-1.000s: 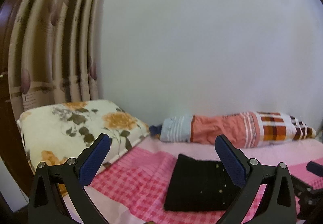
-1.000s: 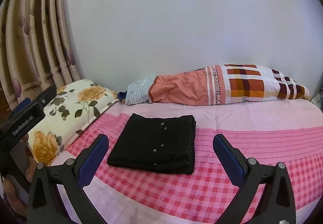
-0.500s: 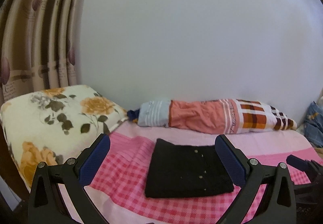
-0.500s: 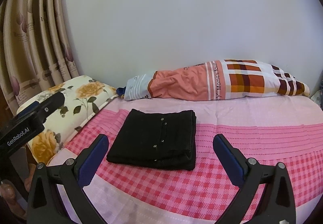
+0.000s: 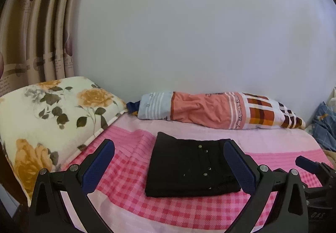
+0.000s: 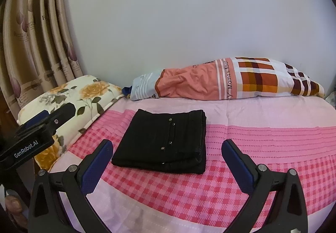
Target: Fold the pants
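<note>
The black pants (image 5: 190, 165) lie folded into a neat flat rectangle with small metal studs on the pink checked bedspread (image 5: 130, 170); they also show in the right wrist view (image 6: 163, 141). My left gripper (image 5: 169, 166) is open and empty, held back above the bed's near edge. My right gripper (image 6: 167, 166) is open and empty, also held back from the pants. The right gripper shows at the right edge of the left wrist view (image 5: 315, 174), and the left gripper shows at the left of the right wrist view (image 6: 40, 132).
A floral pillow (image 5: 48, 119) lies at the left. A long orange and plaid bolster (image 6: 226, 79) lies against the white wall. Curtains (image 6: 35, 29) hang at the left. A blue cloth (image 5: 324, 123) sits at the far right.
Both grippers have stayed open and empty. The left view has swung right, so the pants sit more centred; the right view has drawn slightly closer.
</note>
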Demonstrator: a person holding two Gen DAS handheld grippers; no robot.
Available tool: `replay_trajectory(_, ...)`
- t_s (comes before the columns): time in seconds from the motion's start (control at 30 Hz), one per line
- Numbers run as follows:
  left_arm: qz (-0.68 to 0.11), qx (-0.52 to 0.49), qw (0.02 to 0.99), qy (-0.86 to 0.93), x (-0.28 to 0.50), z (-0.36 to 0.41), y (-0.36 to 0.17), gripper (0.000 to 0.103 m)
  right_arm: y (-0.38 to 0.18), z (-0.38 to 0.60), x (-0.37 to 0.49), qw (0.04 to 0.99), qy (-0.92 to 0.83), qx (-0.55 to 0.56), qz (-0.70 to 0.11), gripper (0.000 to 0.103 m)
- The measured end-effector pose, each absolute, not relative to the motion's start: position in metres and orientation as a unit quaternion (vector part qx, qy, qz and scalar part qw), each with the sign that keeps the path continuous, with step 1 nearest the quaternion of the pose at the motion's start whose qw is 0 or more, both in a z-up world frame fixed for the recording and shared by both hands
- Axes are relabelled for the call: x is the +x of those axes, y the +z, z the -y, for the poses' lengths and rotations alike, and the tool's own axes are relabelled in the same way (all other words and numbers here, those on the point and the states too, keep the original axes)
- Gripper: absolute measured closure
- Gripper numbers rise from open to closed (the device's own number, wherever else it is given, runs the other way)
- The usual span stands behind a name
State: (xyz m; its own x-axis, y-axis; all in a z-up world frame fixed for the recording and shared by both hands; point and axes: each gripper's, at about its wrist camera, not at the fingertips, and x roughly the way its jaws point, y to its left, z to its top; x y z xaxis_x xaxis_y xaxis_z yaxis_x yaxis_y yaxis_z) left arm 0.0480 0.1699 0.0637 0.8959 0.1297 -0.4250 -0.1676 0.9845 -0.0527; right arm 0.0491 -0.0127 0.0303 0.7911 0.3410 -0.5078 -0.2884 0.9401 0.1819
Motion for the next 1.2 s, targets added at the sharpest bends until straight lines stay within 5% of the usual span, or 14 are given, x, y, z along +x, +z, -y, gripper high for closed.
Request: replay_trajectory(1.2,-0.217,-0.036,0.972,0.082,0.047,-0.17,0.054,0.0,0.02,0.011,0.048,0.942,0.169,0.045,-0.288,0.0)
